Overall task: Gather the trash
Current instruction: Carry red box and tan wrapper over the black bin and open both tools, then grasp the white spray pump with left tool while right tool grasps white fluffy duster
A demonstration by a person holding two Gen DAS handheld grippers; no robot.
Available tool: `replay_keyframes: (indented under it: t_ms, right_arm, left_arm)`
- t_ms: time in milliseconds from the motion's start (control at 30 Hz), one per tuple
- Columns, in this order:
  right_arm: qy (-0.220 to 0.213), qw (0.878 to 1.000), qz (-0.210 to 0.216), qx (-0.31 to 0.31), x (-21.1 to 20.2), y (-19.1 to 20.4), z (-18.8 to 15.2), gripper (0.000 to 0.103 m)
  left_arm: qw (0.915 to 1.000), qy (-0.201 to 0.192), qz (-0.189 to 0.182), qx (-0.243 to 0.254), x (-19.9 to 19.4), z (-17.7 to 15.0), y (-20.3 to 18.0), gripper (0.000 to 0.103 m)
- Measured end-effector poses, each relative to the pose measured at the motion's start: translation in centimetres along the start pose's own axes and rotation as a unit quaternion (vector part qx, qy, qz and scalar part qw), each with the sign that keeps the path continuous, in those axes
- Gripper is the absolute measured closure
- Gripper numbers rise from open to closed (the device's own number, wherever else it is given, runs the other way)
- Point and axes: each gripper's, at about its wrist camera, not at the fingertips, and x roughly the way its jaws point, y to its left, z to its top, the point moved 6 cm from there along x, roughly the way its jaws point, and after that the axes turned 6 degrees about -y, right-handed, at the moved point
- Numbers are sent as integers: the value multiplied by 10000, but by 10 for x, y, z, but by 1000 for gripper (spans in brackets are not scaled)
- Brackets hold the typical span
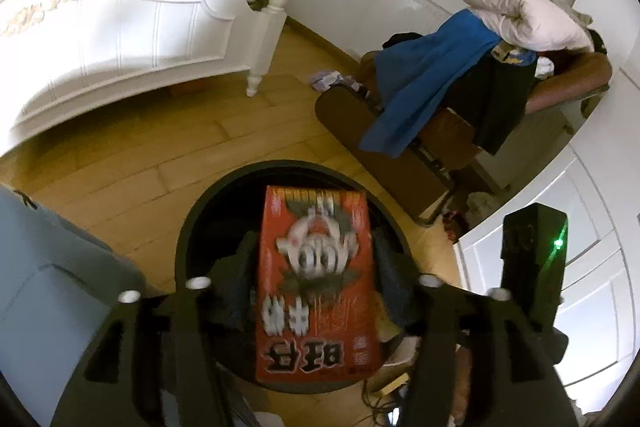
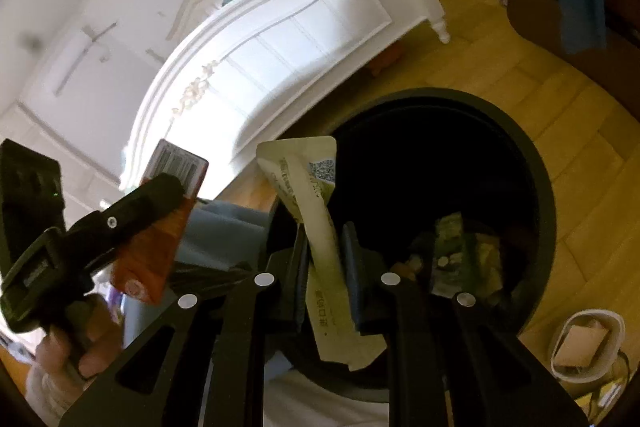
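Observation:
My left gripper [image 1: 316,259] is shut on a red snack box [image 1: 318,283] with white characters and holds it over the round black trash bin [image 1: 200,211]. The same box [image 2: 156,251] and the left gripper [image 2: 176,187] show at the left of the right wrist view. My right gripper [image 2: 326,239] is shut on a pale cream-green pouch [image 2: 320,223] at the near left rim of the bin [image 2: 536,163]. Several wrappers [image 2: 464,251] lie inside the bin.
A white bed footboard [image 1: 112,39] stands at the left on the wooden floor [image 1: 160,155]. A brown chair [image 1: 432,131] piled with a blue cloth and pillow is at the right. White cabinet doors [image 1: 592,267] are at the far right. A small white bin [image 2: 588,347] stands at the lower right.

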Motion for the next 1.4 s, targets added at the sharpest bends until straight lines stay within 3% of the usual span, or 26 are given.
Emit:
replay_keyframes:
  t_ms: [33,100,133,167,433,700,767,900,1033,1067,1200,1267,1333,1400]
  right_arm:
    - [-3,10000,-21,6,0,-1,0,77]
    - [-57,9999,-83,38,-4,-2,0,55]
    - [-131,9998,-131,107,-8,-3,0,39]
    - [-177,9996,-155,163,-10,-4,1,34]
    - [-175,9998,-79,13,-21,27,-9,34]
    - [107,9956,315,-875,-10,124,-31,34]
    - [157,9924,452,-1136,-6,156,-40,25]
    - [376,9838,721,-1595,6,214,-60,25]
    - [598,9715,988,-2071,23,270,-79,25]
    - [643,9685,1045,-2168,27,281,-84,25]
    - [862,9548,1197,-2580,52,330,-101,25]
    - [939,9488,1195,-2770,66,348,-108,25]
    - [1018,9430,1161,-2949,82,367,-114,25]
    - [1079,9375,1092,-3124,100,383,-117,25]
  left_arm:
    - [9999,-59,75,34,-2,1,-1,18]
    - [9996,-211,130,124,-8,2,-4,16]
    - [9996,-220,112,165,-10,3,-6,15]
    - [9995,-232,113,200,-14,2,-7,15]
    - [9974,-672,238,81,-79,-6,4,14]
    - [9870,-1285,833,-486,-180,-32,61,13]
    - [9804,-1451,1149,-674,-211,-43,86,13]
    - [9618,-1709,1831,-1103,-270,-67,136,13]
    - [9283,-2007,2789,-1424,-330,-99,190,13]
    - [9202,-2003,3020,-1480,-342,-109,204,13]
    - [9048,-1787,3455,-1734,-364,-140,247,14]
    - [9056,-1516,3557,-1745,-363,-153,265,15]
    - [9110,-1271,3509,-1755,-359,-162,278,29]
    - [9187,-953,3408,-1752,-351,-169,290,36]
